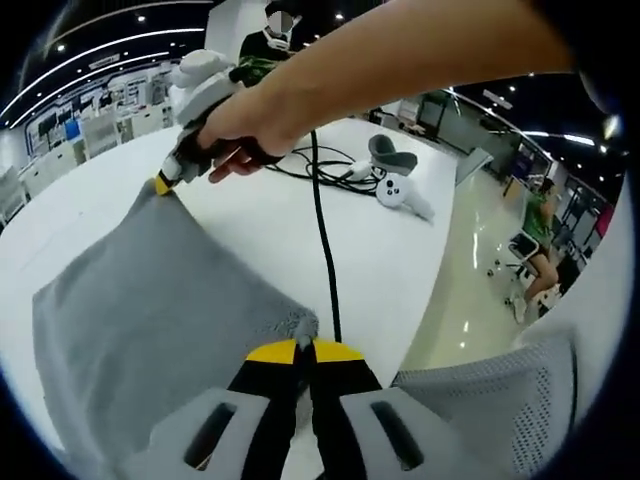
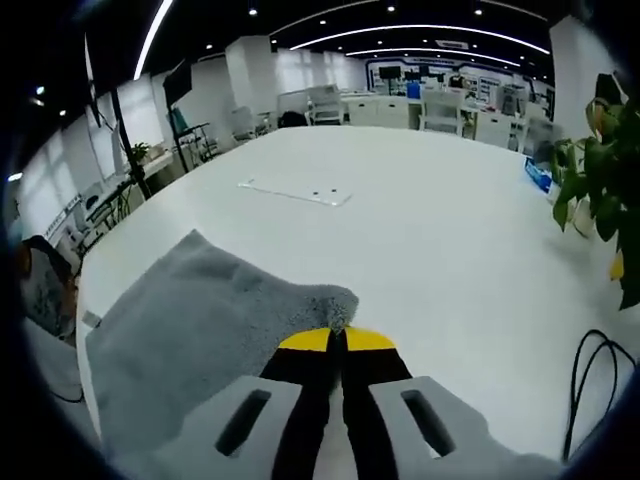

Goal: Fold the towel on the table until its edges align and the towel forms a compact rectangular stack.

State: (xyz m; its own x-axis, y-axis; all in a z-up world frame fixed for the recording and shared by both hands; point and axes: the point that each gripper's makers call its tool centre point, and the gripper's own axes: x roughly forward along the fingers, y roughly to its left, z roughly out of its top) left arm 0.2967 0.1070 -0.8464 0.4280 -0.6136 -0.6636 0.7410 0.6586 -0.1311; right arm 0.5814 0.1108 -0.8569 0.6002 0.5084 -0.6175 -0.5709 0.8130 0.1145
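A hand (image 1: 245, 125) hides most of the right gripper (image 1: 163, 184); the towel (image 1: 150, 310) runs under the left gripper's (image 1: 304, 350) closed jaws.

Bright overhead strip lights (image 2: 400, 30), sharp centre, edges fisheye-warped.

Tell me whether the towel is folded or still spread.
Spread, not yet a stack: the grey towel lies as one broad sheet on the white table, with the left gripper and right gripper each shut on a corner.
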